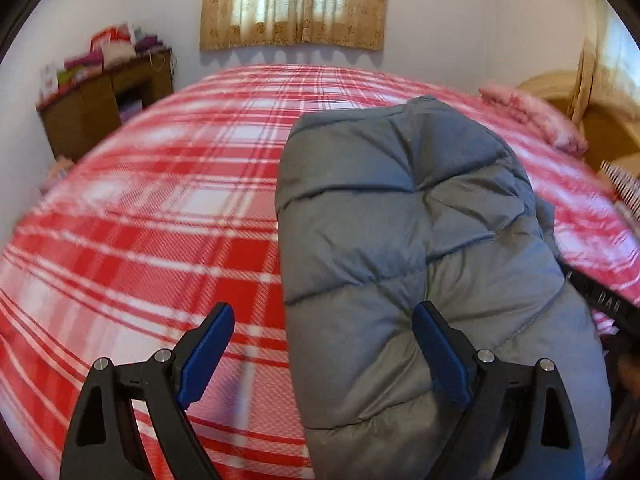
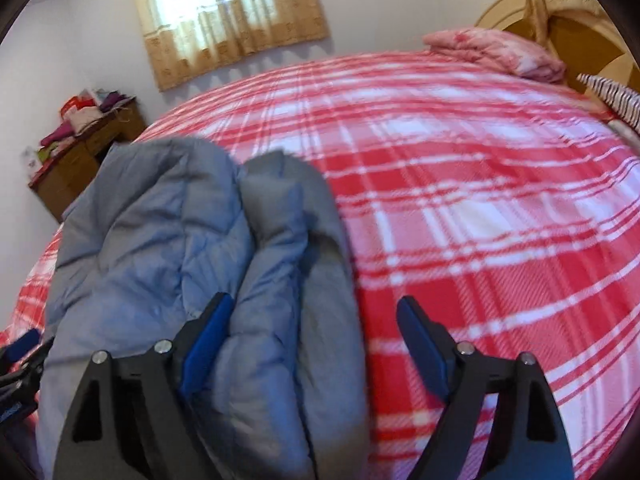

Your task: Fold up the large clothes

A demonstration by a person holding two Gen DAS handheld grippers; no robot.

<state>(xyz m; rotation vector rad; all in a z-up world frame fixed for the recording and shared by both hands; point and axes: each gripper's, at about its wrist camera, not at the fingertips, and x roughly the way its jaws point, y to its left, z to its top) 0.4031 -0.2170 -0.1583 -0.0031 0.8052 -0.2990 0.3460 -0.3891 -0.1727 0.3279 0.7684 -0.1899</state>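
A grey quilted puffer jacket [image 1: 420,240] lies folded in a bulky bundle on the red-and-white plaid bed [image 1: 160,200]. My left gripper [image 1: 324,320] is open above the jacket's left edge, its right finger over the fabric. In the right wrist view the jacket [image 2: 208,260] fills the left half, with a rolled fold down its middle. My right gripper [image 2: 316,312] is open over the jacket's right edge, holding nothing. The plaid bed [image 2: 480,200] stretches to the right.
A wooden cabinet [image 1: 100,112] with piled clothes stands by the far left wall. A pink folded blanket [image 2: 500,52] and a striped cloth [image 2: 616,96] lie near the headboard [image 2: 580,36]. A curtained window [image 1: 296,4] is on the far wall.
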